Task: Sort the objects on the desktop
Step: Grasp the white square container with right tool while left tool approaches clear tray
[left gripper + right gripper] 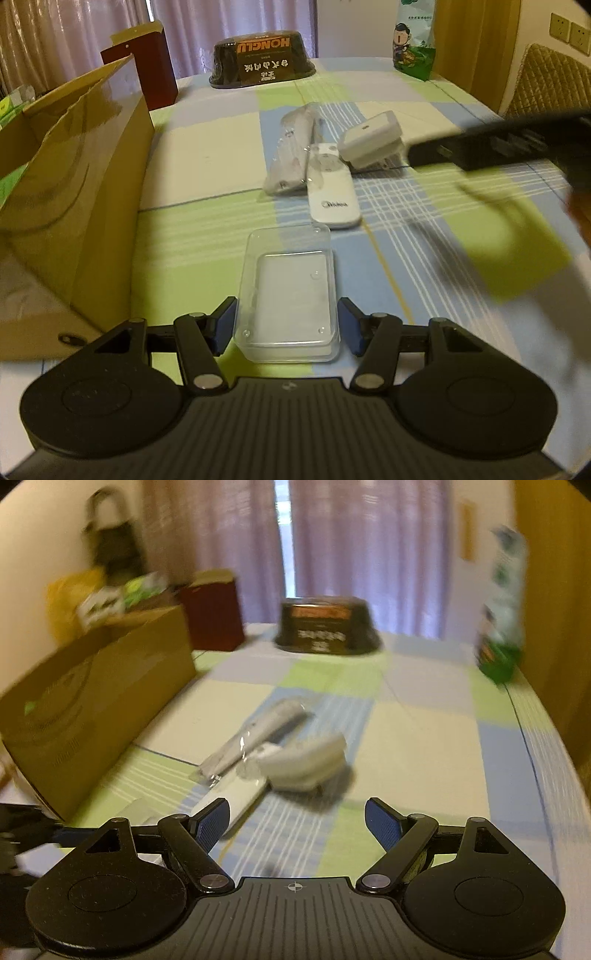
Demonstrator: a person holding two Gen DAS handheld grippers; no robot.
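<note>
Item 1. My left gripper (288, 325): jaws spread, blue pads (225, 325) flanking the near end of a clear plastic case (290, 291) at lower centre of the left view. A narrow gap shows on each side, so I read the jaws as released, not clamped on the case. The case lies flat on the bench (207, 240), which wears a checked cloth of green, blue and cream.

Item 2. My right gripper (297, 825): jaws wide apart, nothing between them, above the striped cloth at lower centre of the right view. That view is blurred.

Item 3. White remote control (332, 195), centre of the left view, just beyond the case, lying flat, lettering on its near end.

Item 4. Bagged grey-white object (295, 151), touching the remote's left side, in clear wrap.

Item 5. White plug adapter (371, 140), just right of the remote's far end.

Item 6. Cardboard box (74, 206), left edge of the left view, flap raised.

Item 7. Dark red box (147, 66), upper left, behind the cardboard.

Item 8. Black packaged tub (262, 61), upper centre, far end of the bench.

Item 9. Green printed bag (413, 40), upper right, upright.

Item 10. Quilted chair back (546, 81), far right.
</note>
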